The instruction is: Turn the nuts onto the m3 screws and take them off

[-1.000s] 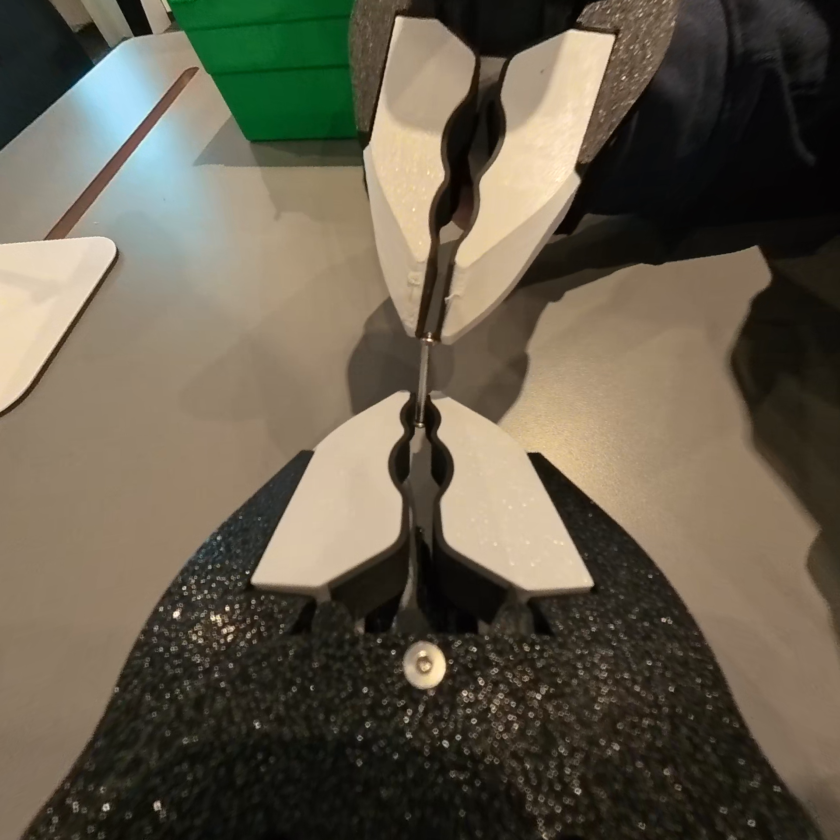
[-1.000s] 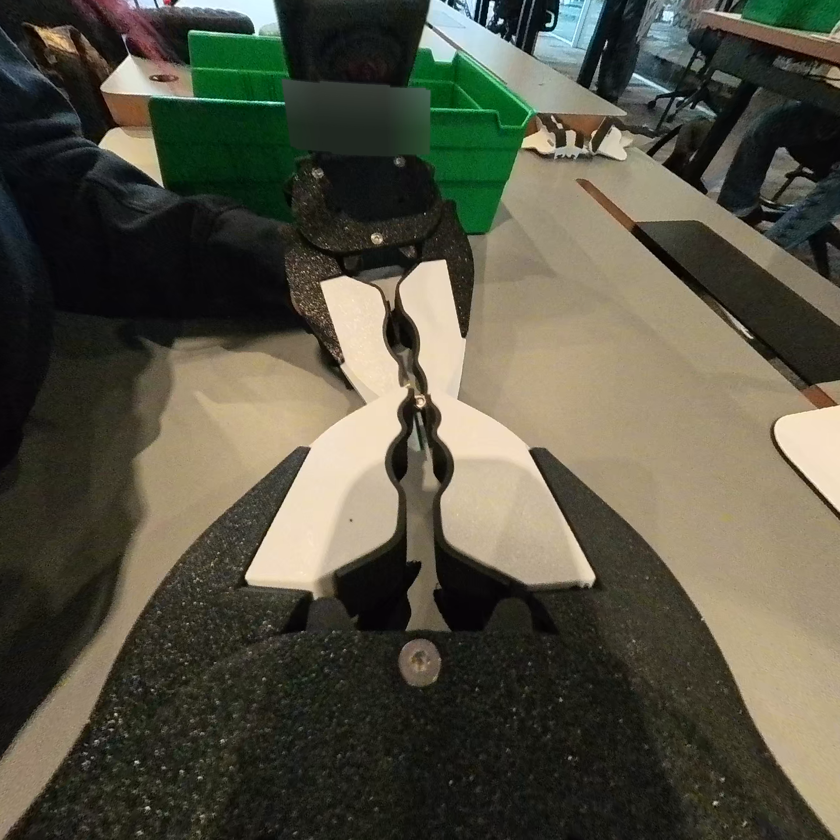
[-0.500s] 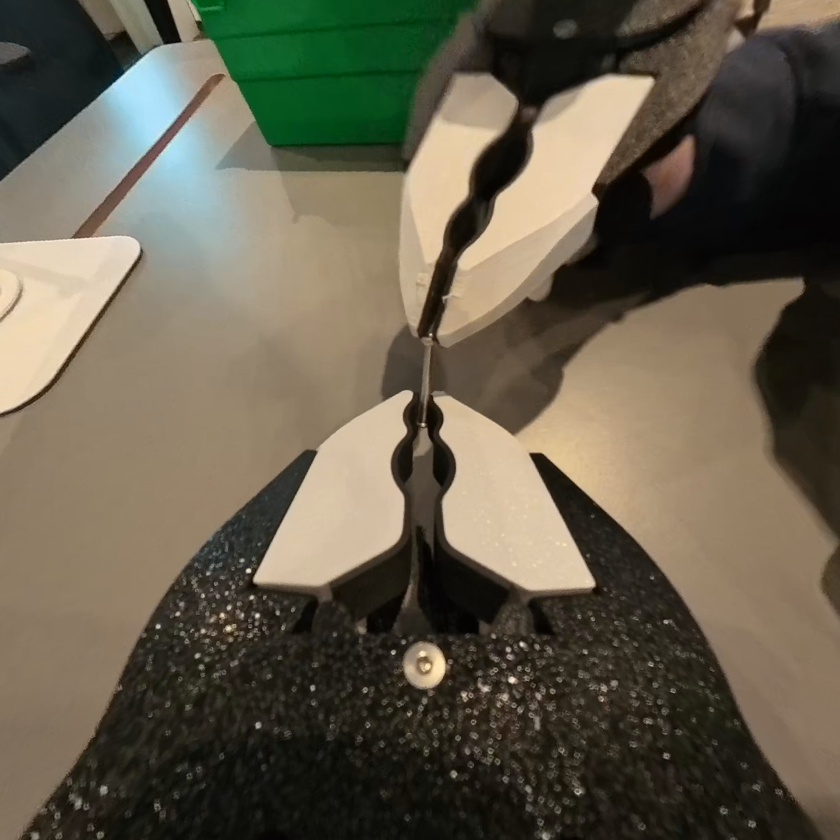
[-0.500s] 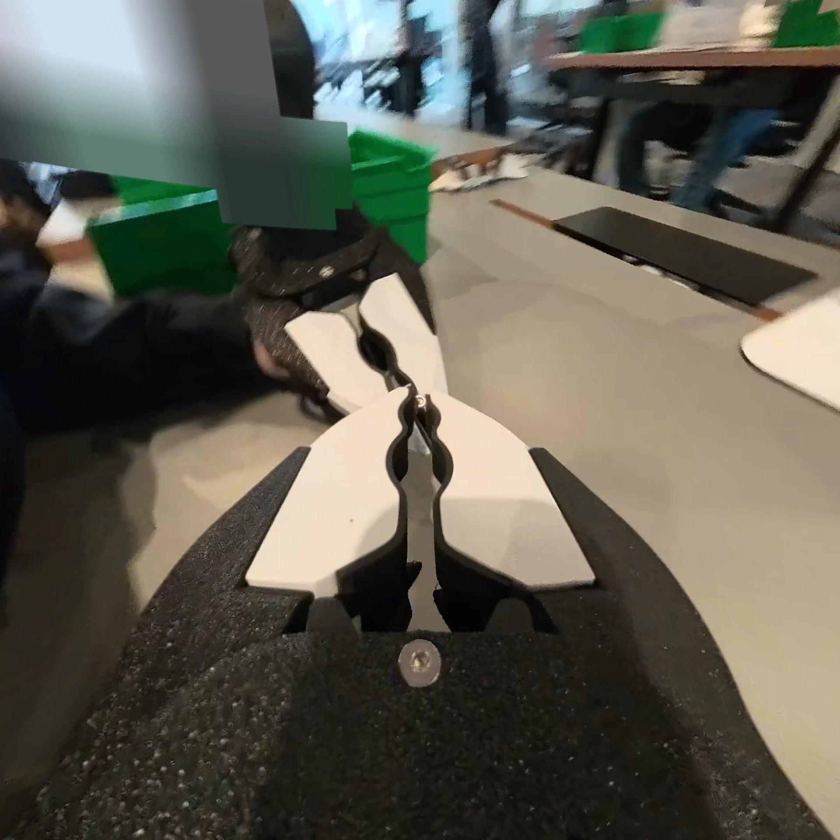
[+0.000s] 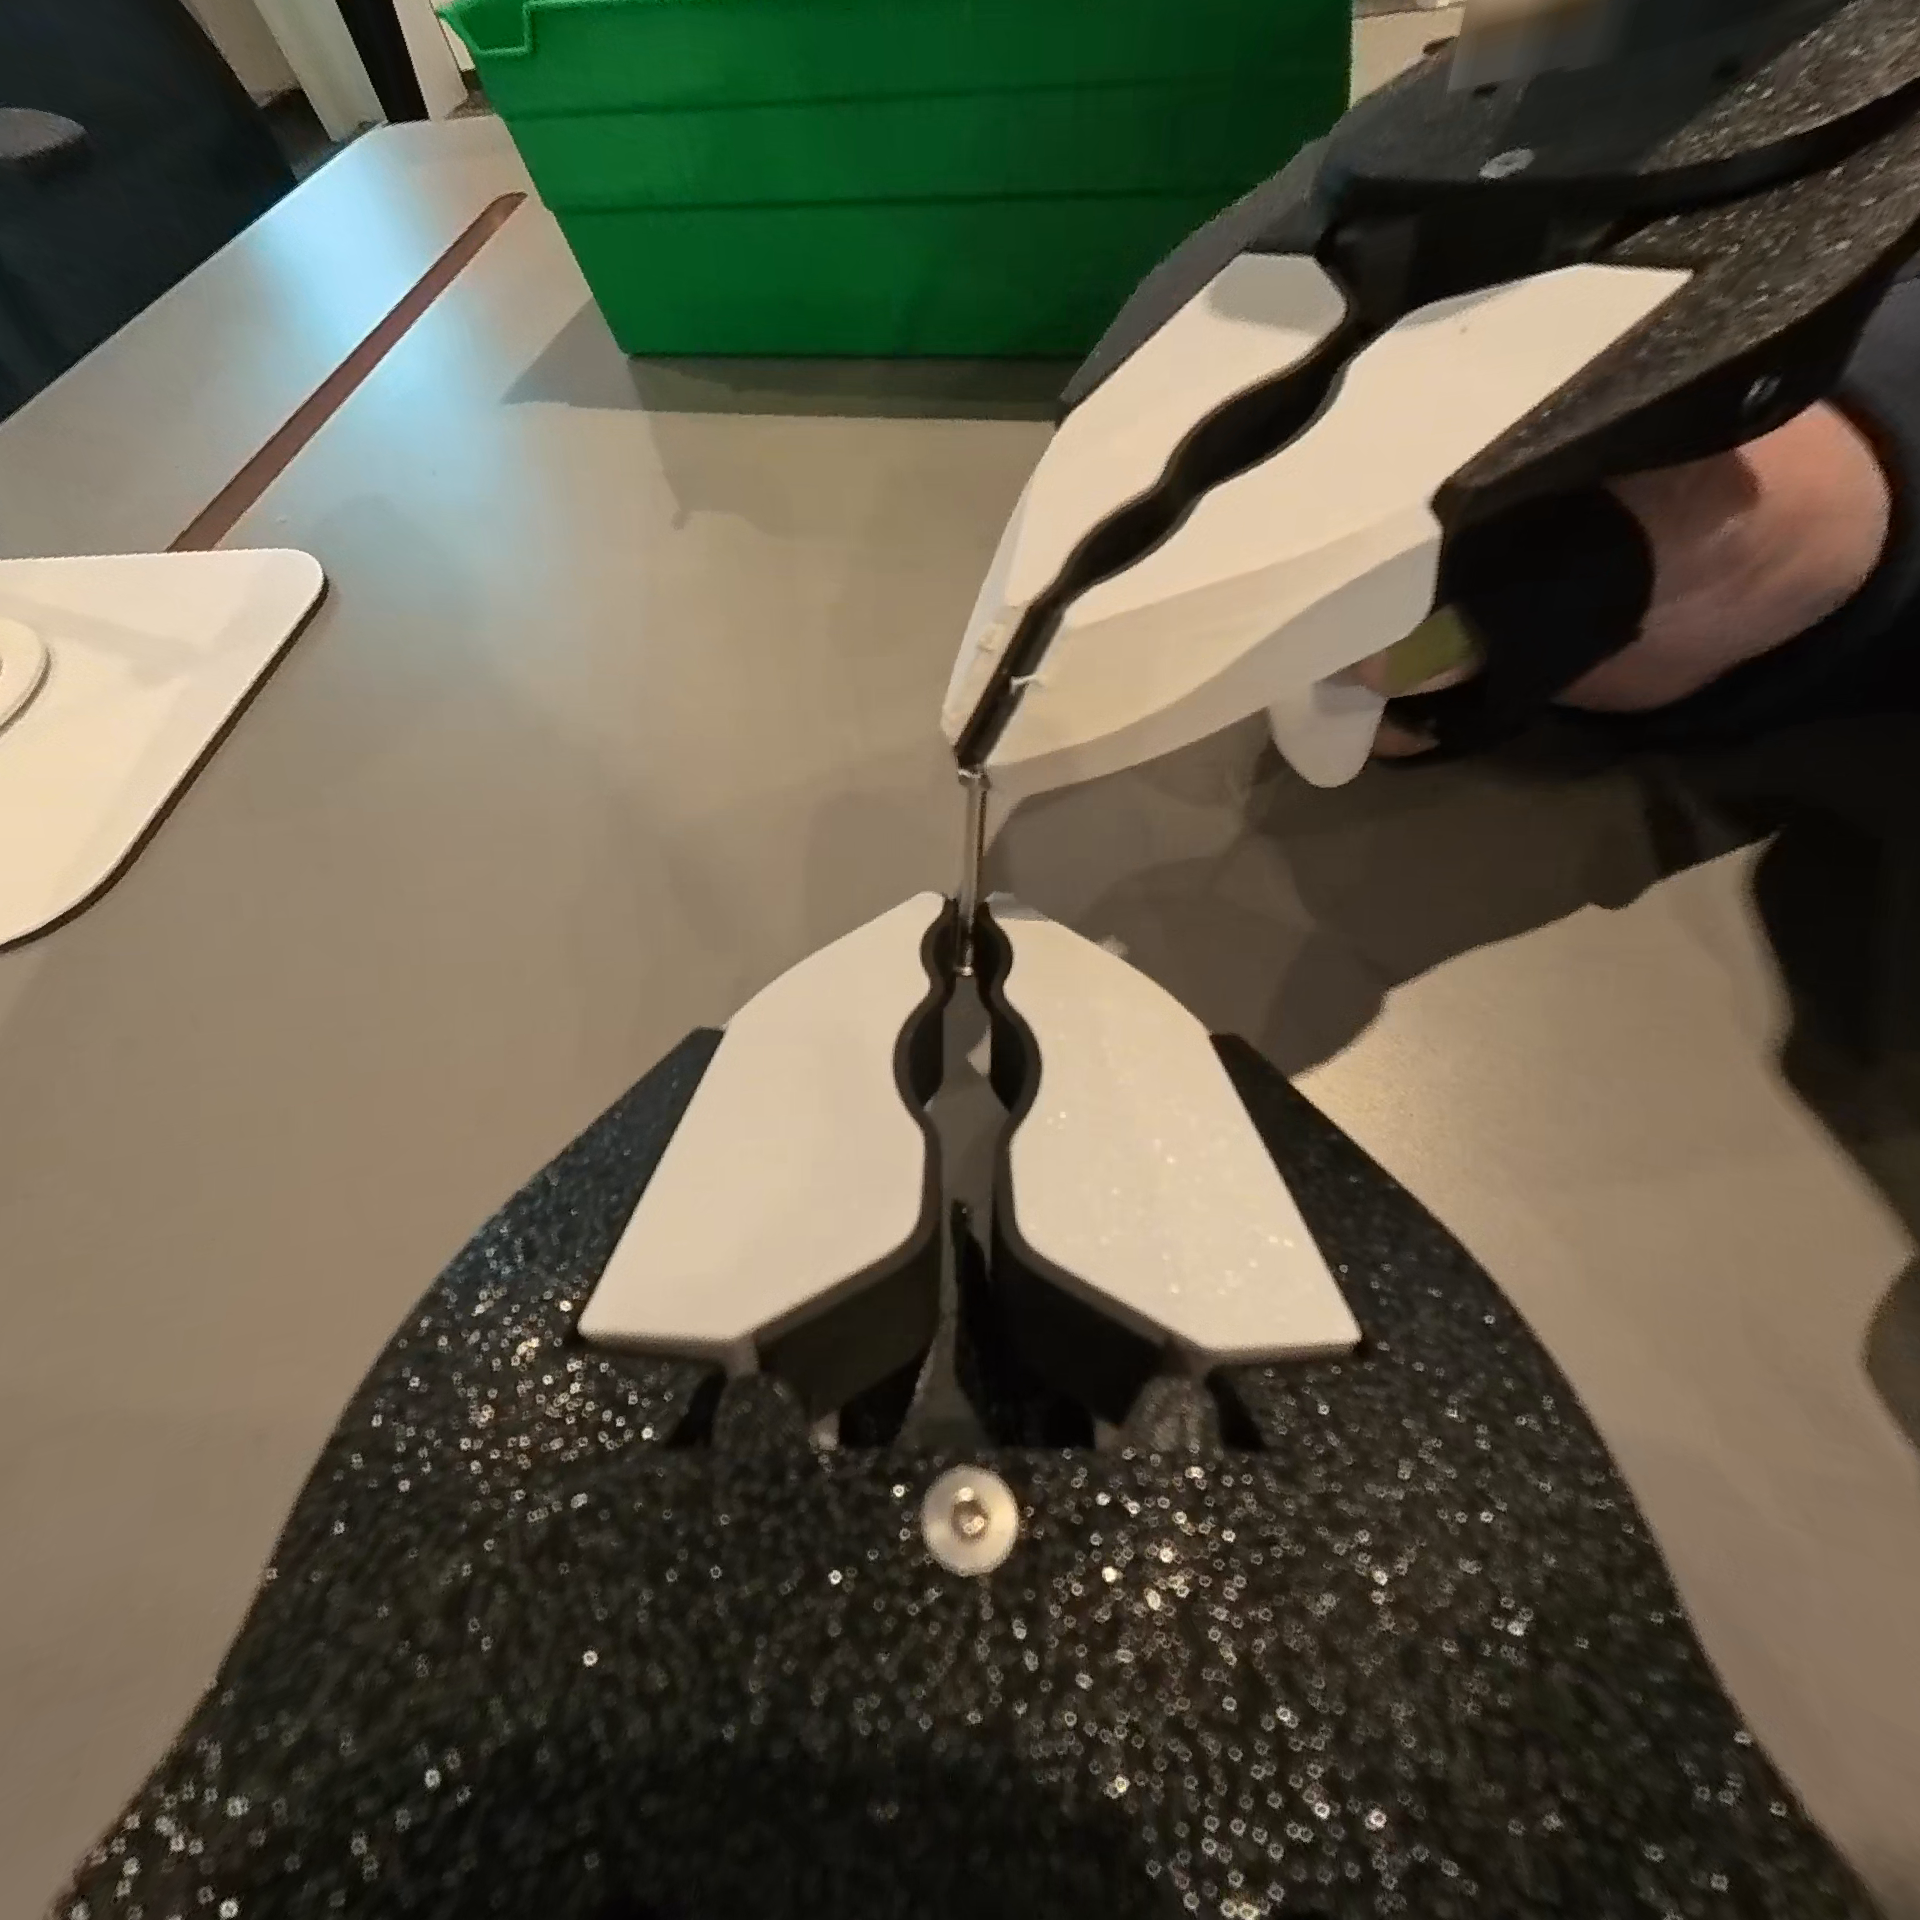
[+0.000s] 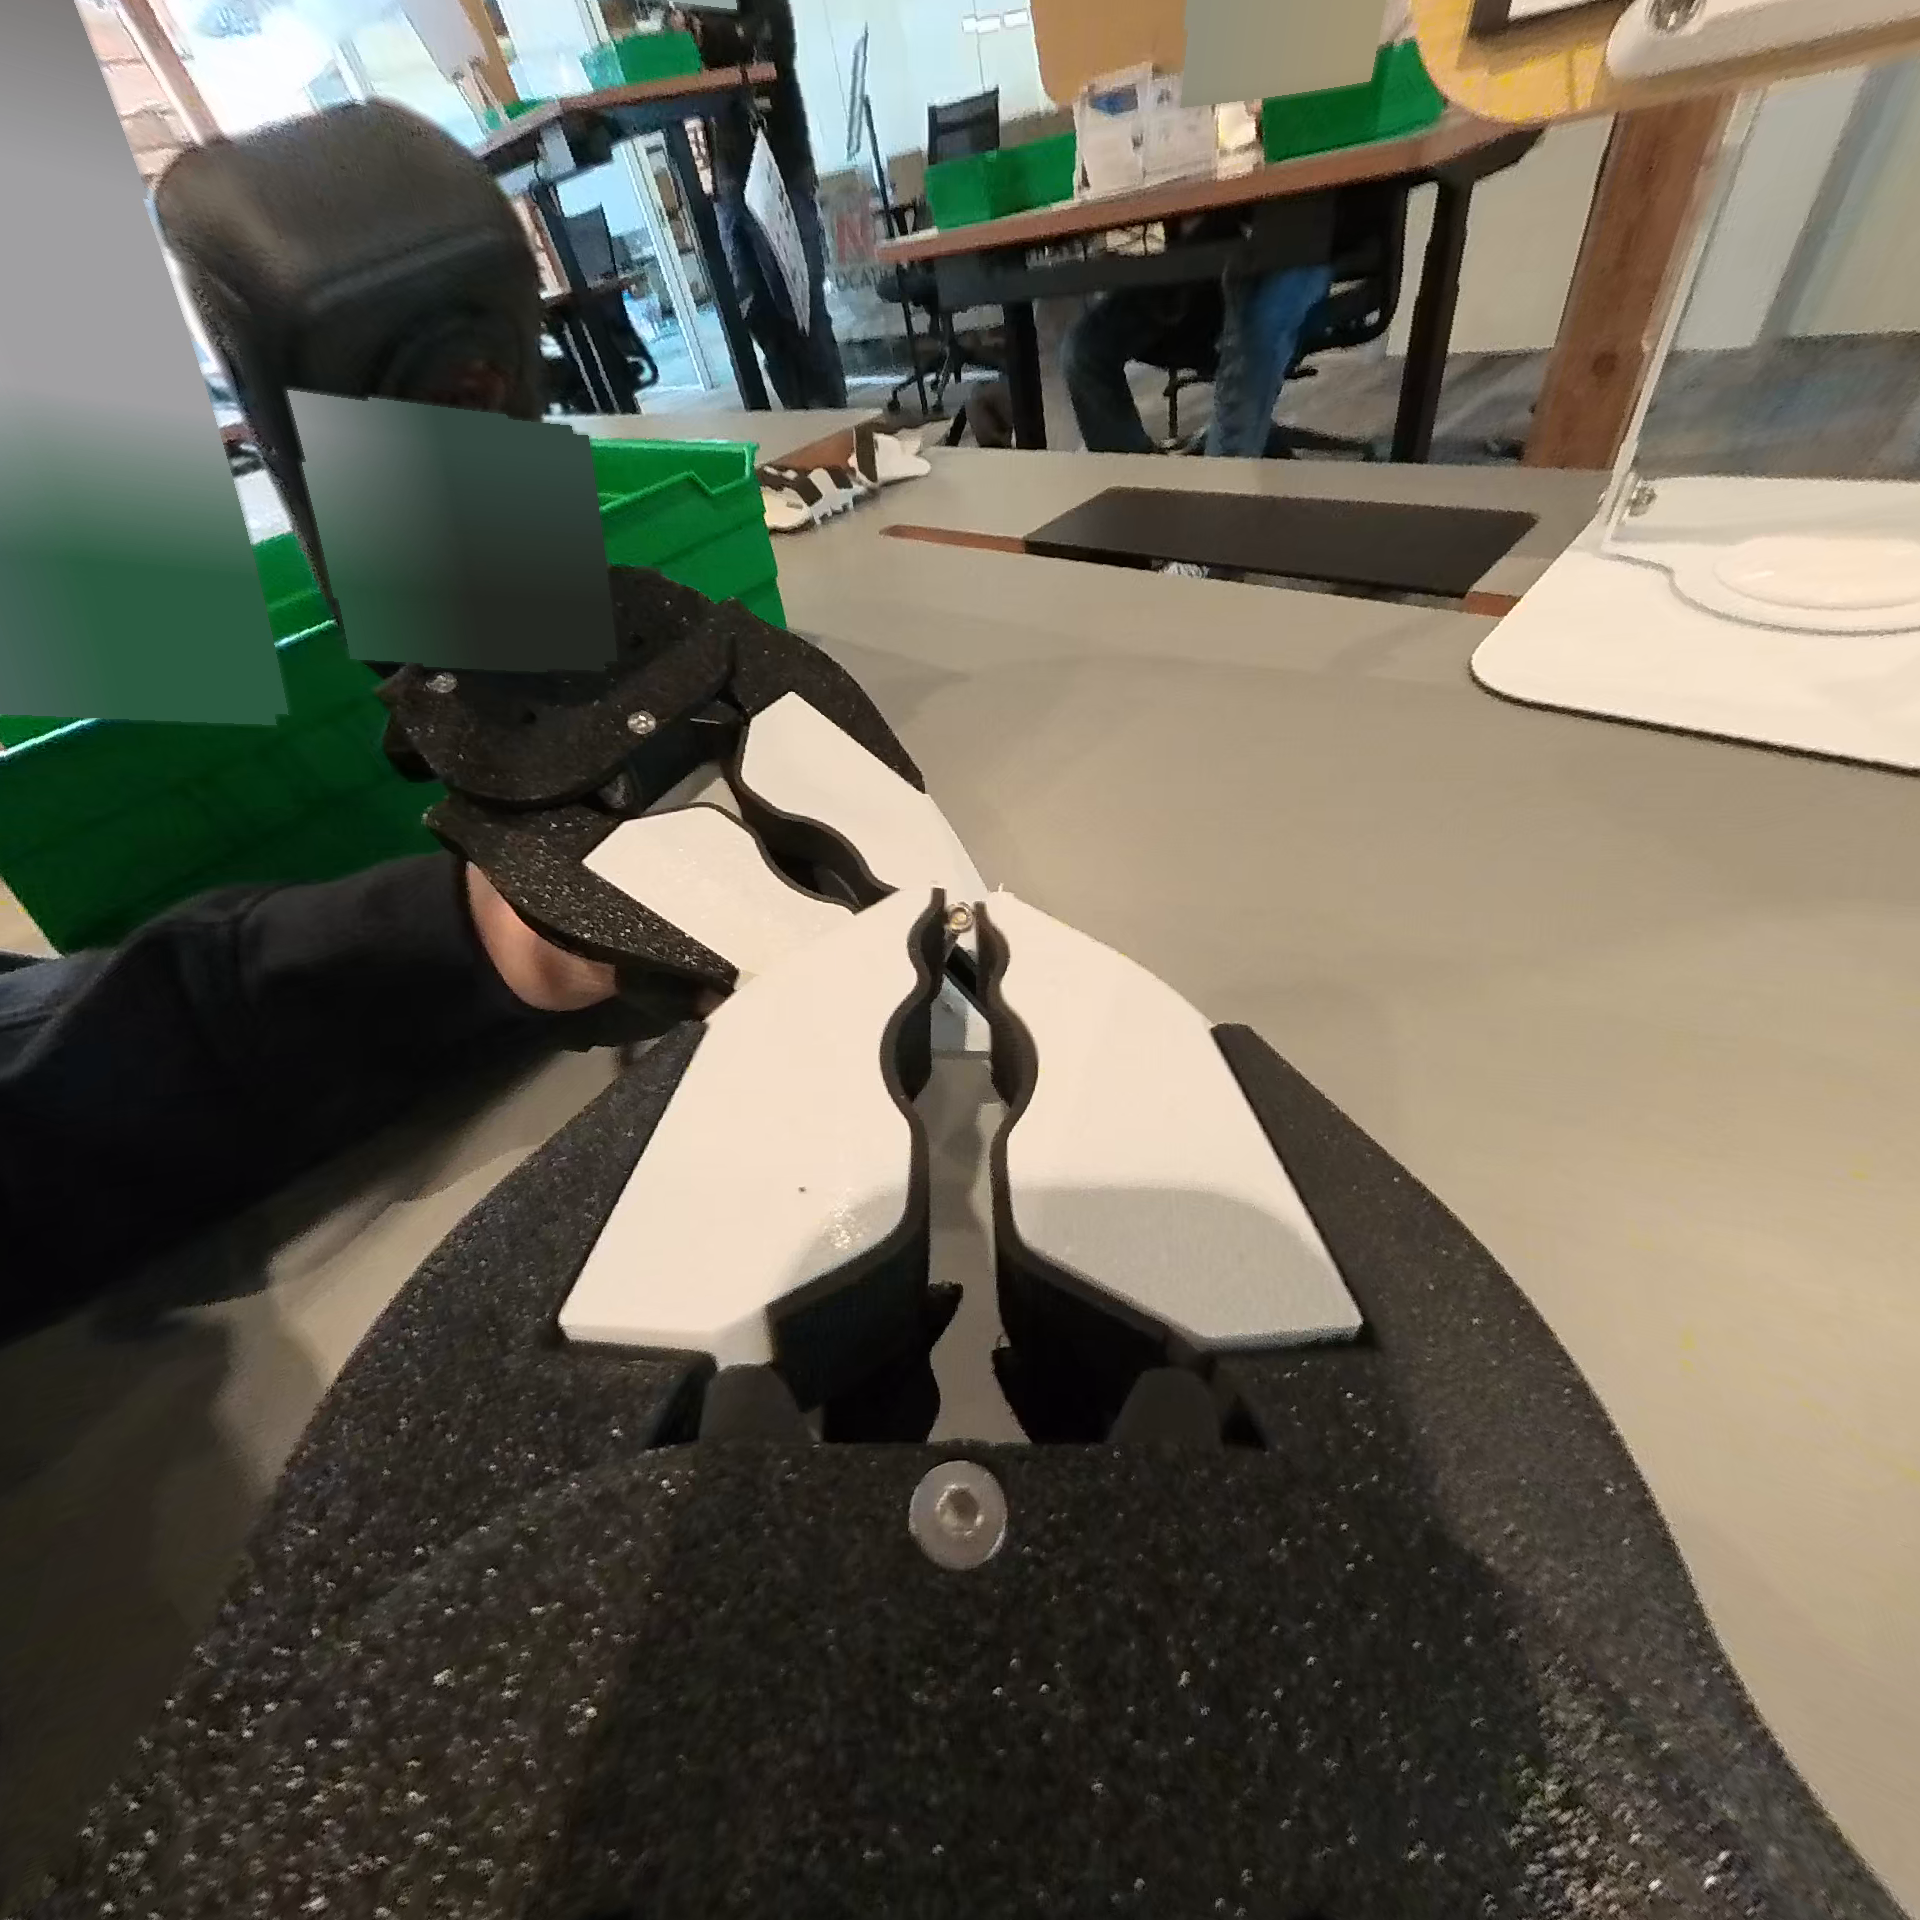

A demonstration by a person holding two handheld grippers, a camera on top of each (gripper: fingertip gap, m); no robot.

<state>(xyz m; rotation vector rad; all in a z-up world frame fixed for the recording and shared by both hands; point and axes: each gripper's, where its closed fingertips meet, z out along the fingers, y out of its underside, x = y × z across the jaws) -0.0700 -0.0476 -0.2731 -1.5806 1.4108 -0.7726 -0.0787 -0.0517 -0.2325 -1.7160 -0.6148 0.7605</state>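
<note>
Only one container was close to us: a green bin [image 5: 904,177] at the far end of the grey surface [image 5: 520,727], and we couldn't see into it from either camera, so no idea what it held. A few more green bins [image 6: 997,177] sat on the desks further back (contents too far off to tell).

Counting the small stuff, we had one screw [image 5: 974,852] and one nut [image 6: 958,916], plus two claws. The left claw [image 5: 966,914] was clenched on the lower end of the screw, which stood up in the air above the surface. The right claw [image 5: 971,753] came in tilted from the upper right and was clamped on the nut at the screw's top end, pads pressed on both sides.

Also two flat white boards, one at the left edge [image 5: 135,686] and one off to the right [image 6: 1704,655], and one black mat [image 6: 1278,540] lying behind.
</note>
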